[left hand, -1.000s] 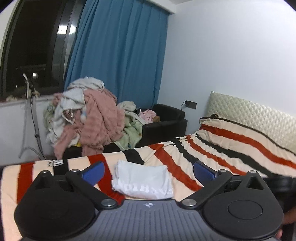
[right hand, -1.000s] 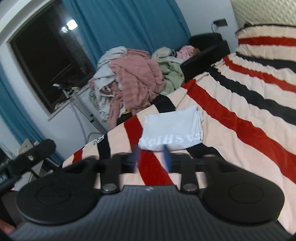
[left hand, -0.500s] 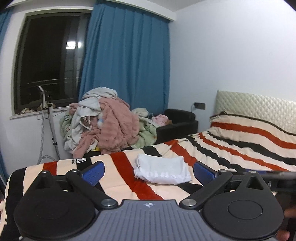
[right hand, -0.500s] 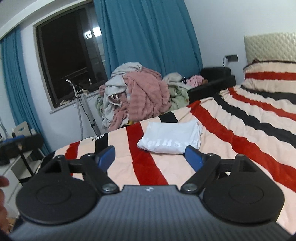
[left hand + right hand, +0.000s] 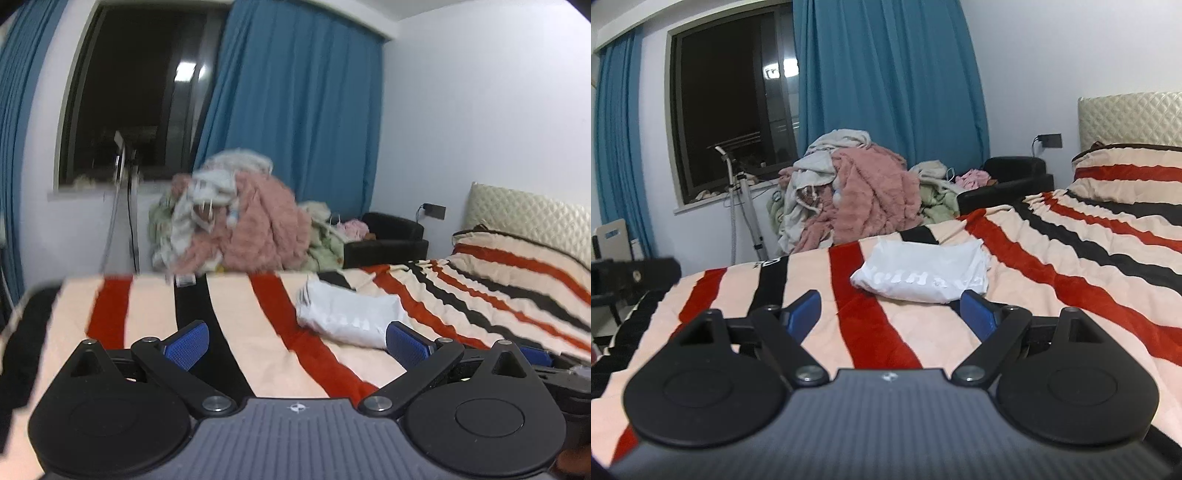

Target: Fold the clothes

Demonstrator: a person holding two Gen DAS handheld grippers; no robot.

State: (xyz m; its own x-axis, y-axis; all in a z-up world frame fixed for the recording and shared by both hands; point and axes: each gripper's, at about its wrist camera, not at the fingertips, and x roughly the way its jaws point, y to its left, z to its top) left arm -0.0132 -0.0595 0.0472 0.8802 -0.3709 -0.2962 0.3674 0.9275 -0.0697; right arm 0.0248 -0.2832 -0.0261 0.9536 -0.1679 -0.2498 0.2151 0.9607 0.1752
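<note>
**Bedroom, striped bed, one white garment lying folded, both grippers empty**

Bedroom at night w/ blue curtains (image 5: 886, 81), dark window (image 5: 731, 103) and a bed under a cream, red & black striped blanket (image 5: 1071, 258). Both views look low across the bed.

White garment (image 5: 923, 273) lies on the blanket as a compact folded rectangle w/ faint lettering on top. In the right wrist view it sits just ahead of the fingers, nearer the right-hand one. In the left wrist view the same garment (image 5: 347, 317) sits ahead and toward the right-hand finger, partly hidden behind its blue pad.

Left gripper (image 5: 295, 343): fingers spread wide, nothing between them. Right gripper (image 5: 890, 310): also spread wide, holding nothing. Neither touches the cloth.

Beyond the fingers, past the far edge of the bed, a big heap of unsorted clothes (image 5: 857, 192) (pink, white, pale green) spills toward a black armchair (image 5: 1008, 177).

Judgement: this item already lies folded, so the moment fits a gap between items. Whether more folding follows can't be told; if so, it'd call for fetching a piece from the heap & spreading it flat.
</note>
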